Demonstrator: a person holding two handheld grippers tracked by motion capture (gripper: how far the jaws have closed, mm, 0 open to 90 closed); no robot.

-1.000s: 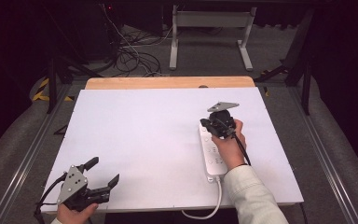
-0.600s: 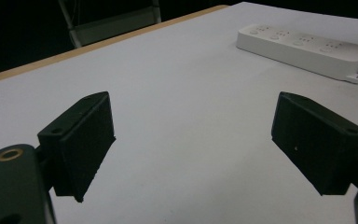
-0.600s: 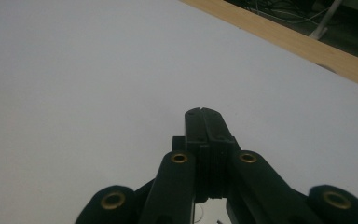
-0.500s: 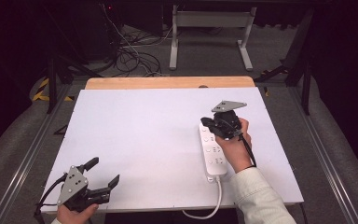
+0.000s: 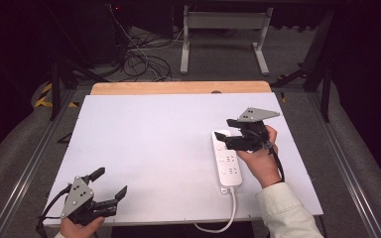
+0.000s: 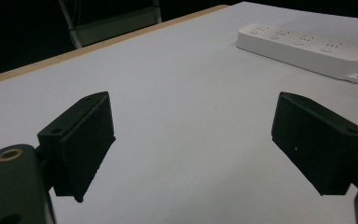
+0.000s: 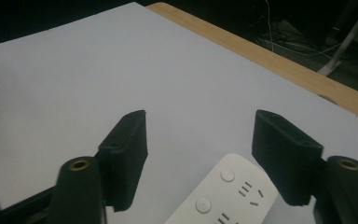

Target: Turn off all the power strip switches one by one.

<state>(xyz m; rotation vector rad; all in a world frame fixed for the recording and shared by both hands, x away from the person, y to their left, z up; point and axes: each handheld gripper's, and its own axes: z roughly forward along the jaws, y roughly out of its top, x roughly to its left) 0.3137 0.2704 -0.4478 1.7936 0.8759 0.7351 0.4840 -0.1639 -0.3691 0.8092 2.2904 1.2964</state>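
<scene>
A long white plastic power strip point(image 5: 226, 161) lies flat on the right half of a matte white table point(image 5: 149, 144), its smooth rounded body carrying round buttons and slotted sockets, a white cord point(image 5: 223, 218) curling off the near edge. The table's far edge shows a strip of pale bare wood point(image 5: 178, 88). The right gripper point(image 5: 233, 133), black and angular with a grey three-cornered plate on top, hangs just above the strip's far end, clear of it; its blocky black jaws have just been opening and now stand apart with nothing between them. A second ago that gripper sat lower, at the strip's far end, and it has since risen and drawn slightly away. The left gripper point(image 5: 110, 184) rests at the table's near left corner, well apart from the strip, unmoved, its jaws wide and empty. A pale sleeve point(image 5: 283, 213) covers the right forearm.
</scene>
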